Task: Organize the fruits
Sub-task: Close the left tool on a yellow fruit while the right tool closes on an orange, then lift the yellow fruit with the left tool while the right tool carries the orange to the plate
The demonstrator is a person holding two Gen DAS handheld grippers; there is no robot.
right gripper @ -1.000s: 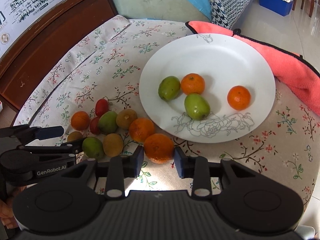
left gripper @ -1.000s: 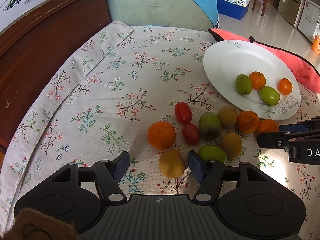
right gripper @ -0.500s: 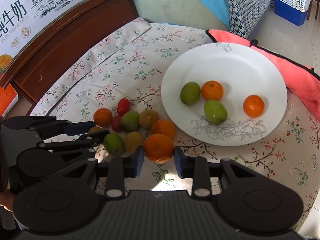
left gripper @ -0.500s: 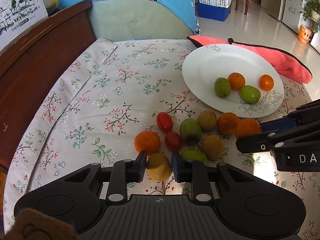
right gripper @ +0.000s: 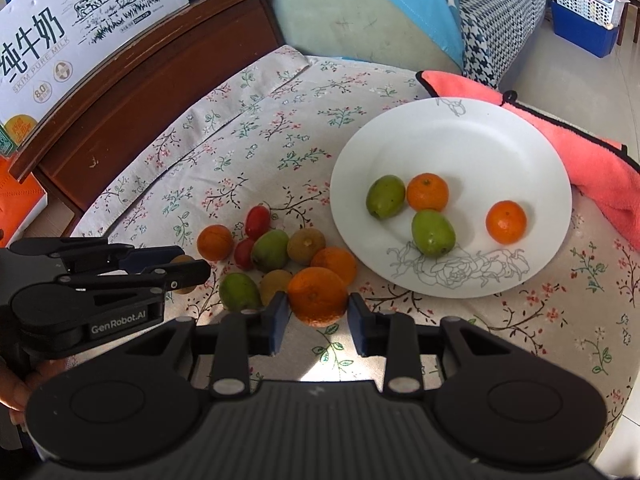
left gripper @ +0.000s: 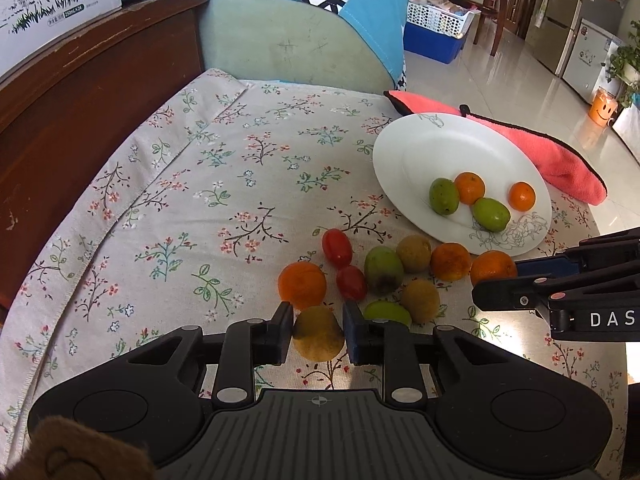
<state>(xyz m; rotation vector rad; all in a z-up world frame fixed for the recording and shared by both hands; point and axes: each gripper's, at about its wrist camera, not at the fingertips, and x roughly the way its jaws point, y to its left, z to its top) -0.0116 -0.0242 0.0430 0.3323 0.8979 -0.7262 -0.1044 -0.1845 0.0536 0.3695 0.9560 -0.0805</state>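
Note:
My left gripper (left gripper: 317, 330) is shut on a yellow-brown kiwi (left gripper: 318, 334) and holds it just above the floral cloth. My right gripper (right gripper: 318, 312) is shut on an orange (right gripper: 318, 297), lifted near the fruit pile. The pile on the cloth holds oranges (left gripper: 302, 285), two red tomatoes (left gripper: 337, 245), green fruits (left gripper: 383, 269) and kiwis (left gripper: 420, 300). The white plate (right gripper: 452, 148) holds two green fruits (right gripper: 433, 233) and two oranges (right gripper: 506, 222). The right gripper shows at the right of the left wrist view (left gripper: 496, 280); the left one shows at the left of the right wrist view (right gripper: 188, 266).
A pink towel (right gripper: 600, 172) lies behind the plate at the table's right edge. A dark wooden headboard (left gripper: 80, 120) runs along the left. A green cushion (left gripper: 296, 48) stands at the far end. A milk carton (right gripper: 80, 12) sits on the headboard.
My left gripper closed on the kiwi and rose with it. My right gripper stayed shut on the orange and lifted it away from the pile. Both views pulled back.

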